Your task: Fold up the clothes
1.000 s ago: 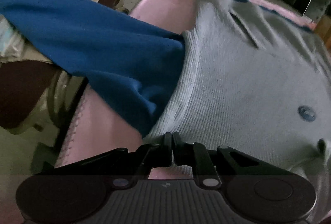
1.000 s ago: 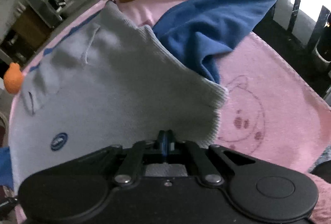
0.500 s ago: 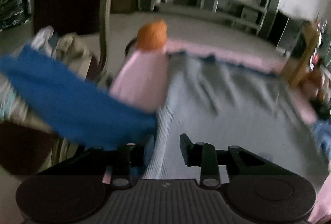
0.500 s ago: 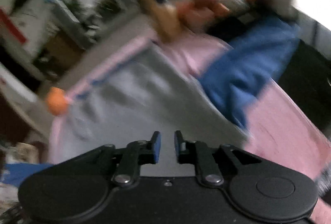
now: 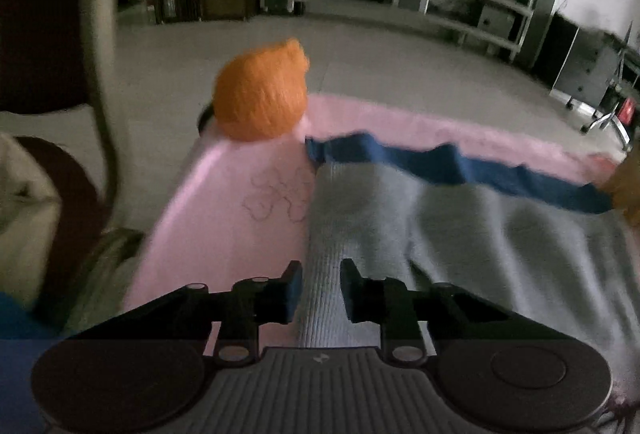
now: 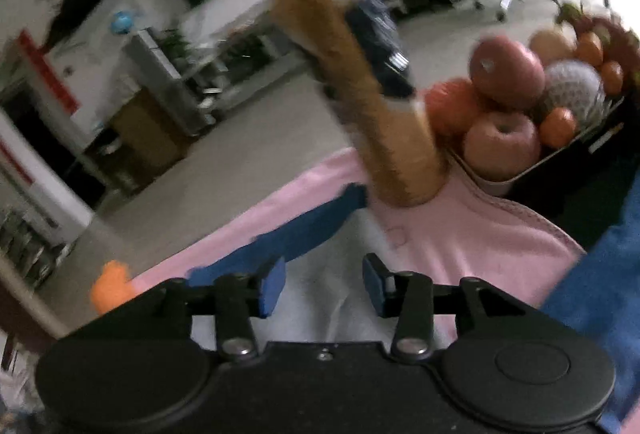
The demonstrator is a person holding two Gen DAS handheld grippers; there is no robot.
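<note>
Grey sweater lies flat on the pink blanket covering the surface, its blue band along the far edge. My left hand-held gripper hangs over the sweater's left edge, jaws closing with knit below them but nothing pinched. My right hand-held gripper hovers over the sweater's other side, jaws opening, empty. Beyond sit an orange plush ball, a tall amber bottle and a fruit tray.

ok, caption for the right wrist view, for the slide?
Right gripper opening over the grey sweater on a pink blanket, tall bottle and fruit tray beyond.
</note>
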